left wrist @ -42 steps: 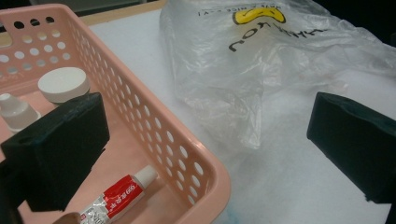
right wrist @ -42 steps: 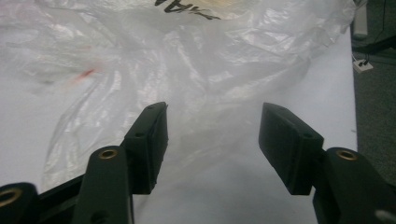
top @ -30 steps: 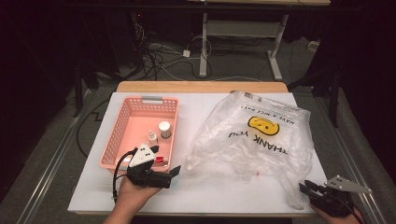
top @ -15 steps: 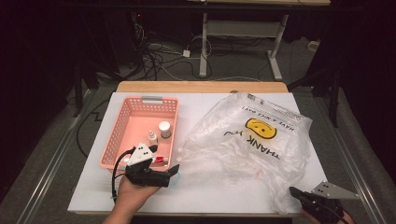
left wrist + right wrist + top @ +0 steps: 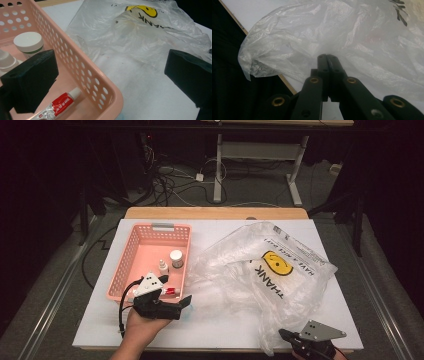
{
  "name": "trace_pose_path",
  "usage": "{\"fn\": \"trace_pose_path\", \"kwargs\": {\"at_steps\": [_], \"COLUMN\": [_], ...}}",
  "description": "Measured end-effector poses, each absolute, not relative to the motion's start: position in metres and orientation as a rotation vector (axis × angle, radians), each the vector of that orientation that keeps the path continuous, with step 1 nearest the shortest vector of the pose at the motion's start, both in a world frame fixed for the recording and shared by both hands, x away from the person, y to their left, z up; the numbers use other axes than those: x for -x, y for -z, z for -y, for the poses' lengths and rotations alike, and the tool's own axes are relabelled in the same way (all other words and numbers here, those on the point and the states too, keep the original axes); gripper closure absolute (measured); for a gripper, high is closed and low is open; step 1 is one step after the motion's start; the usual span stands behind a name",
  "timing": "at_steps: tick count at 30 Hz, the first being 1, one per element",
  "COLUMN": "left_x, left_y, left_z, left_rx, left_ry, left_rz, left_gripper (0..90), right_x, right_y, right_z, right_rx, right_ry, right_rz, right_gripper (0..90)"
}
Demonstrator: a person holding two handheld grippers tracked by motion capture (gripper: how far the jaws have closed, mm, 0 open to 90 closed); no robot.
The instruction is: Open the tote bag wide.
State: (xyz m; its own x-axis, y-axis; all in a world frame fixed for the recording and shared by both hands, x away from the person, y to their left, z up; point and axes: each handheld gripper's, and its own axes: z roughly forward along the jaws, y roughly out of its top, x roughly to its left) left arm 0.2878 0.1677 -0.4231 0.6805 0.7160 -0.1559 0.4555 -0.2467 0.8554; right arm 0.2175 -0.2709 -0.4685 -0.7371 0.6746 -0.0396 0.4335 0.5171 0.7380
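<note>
The plastic bag (image 5: 265,270), spread over the table beside the pink basket (image 5: 131,251), is pinched at its near corner by the right gripper (image 5: 327,58) (jaws pressed together). The left gripper (image 5: 181,302) is held spread. Next, lifting to open it seems called for.

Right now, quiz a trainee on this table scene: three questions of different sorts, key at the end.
1. True or false: the left hand-held gripper has its jaws shut.
2. What does the right hand-held gripper pinch? A) plastic bag B) tube C) jar
3. Name the red-and-white item lying in the pink basket nearest the left hand-held gripper.

Key: 1 false, they stand open. 2 A. 3 the tube, beside a white-lidded jar.
</note>
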Motion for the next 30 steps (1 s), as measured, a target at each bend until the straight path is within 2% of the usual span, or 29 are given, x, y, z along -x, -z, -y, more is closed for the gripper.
{"fn": "trace_pose_path", "kwargs": {"at_steps": [1, 2, 5, 12, 26, 30], "left_x": [-0.288, -0.288, -0.287, -0.288, -0.289, -0.289], "left_y": [0.423, 0.423, 0.424, 0.424, 0.426, 0.426], "left_z": [-0.168, -0.168, -0.167, -0.169, -0.168, -0.168], "left_rx": [-1.894, -1.893, -1.898, -1.877, -1.902, -1.898], "left_ry": [-0.322, -0.319, -0.33, -0.336, -0.347, -0.35], "left_rz": [-0.913, -0.911, -0.906, -0.918, -0.911, -0.912], "left_gripper": [0.0, 0.0, 0.0, 0.0, 0.0, 0.0], "right_x": [-0.216, -0.216, -0.214, -0.224, -0.297, -0.314], "right_y": [0.464, 0.464, 0.456, 0.44, 0.438, 0.438], "right_z": [0.274, 0.274, 0.284, 0.317, 0.376, 0.393], "right_rx": [-0.933, -0.933, -0.958, -1.057, -1.263, -1.323], "right_ry": [-1.092, -1.092, -1.159, -1.223, -1.098, -1.099], "right_rz": [-2.417, -2.417, -2.363, -2.176, -1.946, -1.886], "right_gripper": [84.0, 84.0, 76.2, 68.7, 66.8, 63.8]}}
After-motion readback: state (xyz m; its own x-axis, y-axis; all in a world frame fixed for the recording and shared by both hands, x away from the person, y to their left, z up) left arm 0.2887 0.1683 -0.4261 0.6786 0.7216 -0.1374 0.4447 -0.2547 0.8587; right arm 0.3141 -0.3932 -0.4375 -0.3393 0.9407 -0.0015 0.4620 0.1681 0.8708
